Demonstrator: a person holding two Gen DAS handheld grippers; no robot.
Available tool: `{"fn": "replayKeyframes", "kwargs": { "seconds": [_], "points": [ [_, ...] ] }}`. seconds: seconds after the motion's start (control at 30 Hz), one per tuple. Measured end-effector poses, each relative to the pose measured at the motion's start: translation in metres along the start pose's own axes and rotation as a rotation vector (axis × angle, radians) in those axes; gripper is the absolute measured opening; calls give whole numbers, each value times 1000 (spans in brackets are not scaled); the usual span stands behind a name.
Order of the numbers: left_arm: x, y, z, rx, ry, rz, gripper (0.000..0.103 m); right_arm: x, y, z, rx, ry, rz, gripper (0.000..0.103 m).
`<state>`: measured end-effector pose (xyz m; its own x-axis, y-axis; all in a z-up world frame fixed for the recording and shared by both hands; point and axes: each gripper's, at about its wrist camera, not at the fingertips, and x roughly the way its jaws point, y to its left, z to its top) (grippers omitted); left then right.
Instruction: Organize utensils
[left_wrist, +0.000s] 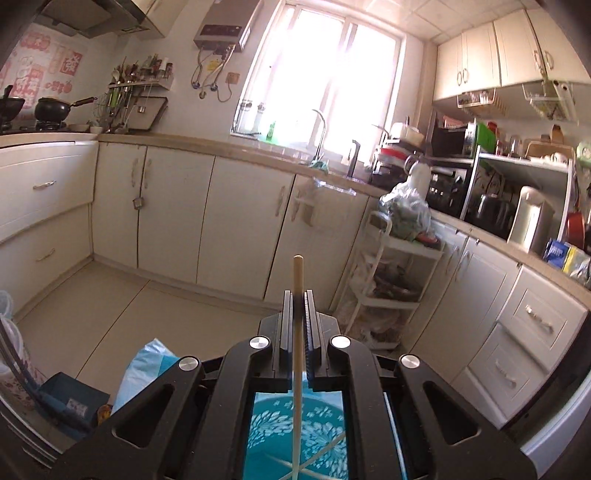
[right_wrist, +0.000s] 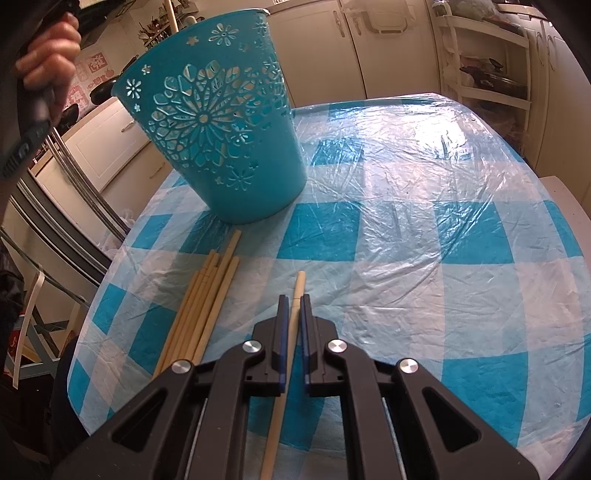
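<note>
Chopsticks (right_wrist: 201, 306) mostly lie on the counter (right_wrist: 424, 221); some sit in the bin (right_wrist: 221, 122). Left hand-held gripper (left_wrist: 297, 295) clamps one over it. Right hand-held gripper (right_wrist: 293, 301) pinches another.

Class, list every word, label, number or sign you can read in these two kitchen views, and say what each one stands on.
None can be read for certain.
Red paper decorations on the wall by the stove: Chinese-style characters, too blurred to read.
Blue and yellow packets on the counter: print too small.
Water heater: no legible marking.
Teal basket: cut-out flower patterns only, no text.
Checked table cover: no text.
</note>
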<state>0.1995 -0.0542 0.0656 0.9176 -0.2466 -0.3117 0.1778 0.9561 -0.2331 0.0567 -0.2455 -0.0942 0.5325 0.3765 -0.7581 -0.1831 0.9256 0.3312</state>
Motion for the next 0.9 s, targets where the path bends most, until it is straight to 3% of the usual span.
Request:
{"fn": "replayKeyframes", "kwargs": {
  "seconds": [0.2,0.27,0.33,0.4,0.63,0.8,0.9],
  "points": [
    [11,6,-43,52,117,55,7,1,0,0,1,0,1,7],
    [8,9,-53,63,158,62,14,1,-1,0,3,1,2,7],
    [-6,12,-60,68,165,81,47,0,-1,0,6,1,6,7],
    [-27,17,-62,68,143,112,62,-1,-1,-1,6,-1,2,7],
    [-93,47,-80,42,163,154,80,1,10,0,-40,11,-47,7],
    [-117,72,-109,10,235,169,80,7,34,0,-179,32,-167,7],
    [-123,82,-126,-22,277,176,82,10,34,4,-206,55,-169,7]
  ]
}}
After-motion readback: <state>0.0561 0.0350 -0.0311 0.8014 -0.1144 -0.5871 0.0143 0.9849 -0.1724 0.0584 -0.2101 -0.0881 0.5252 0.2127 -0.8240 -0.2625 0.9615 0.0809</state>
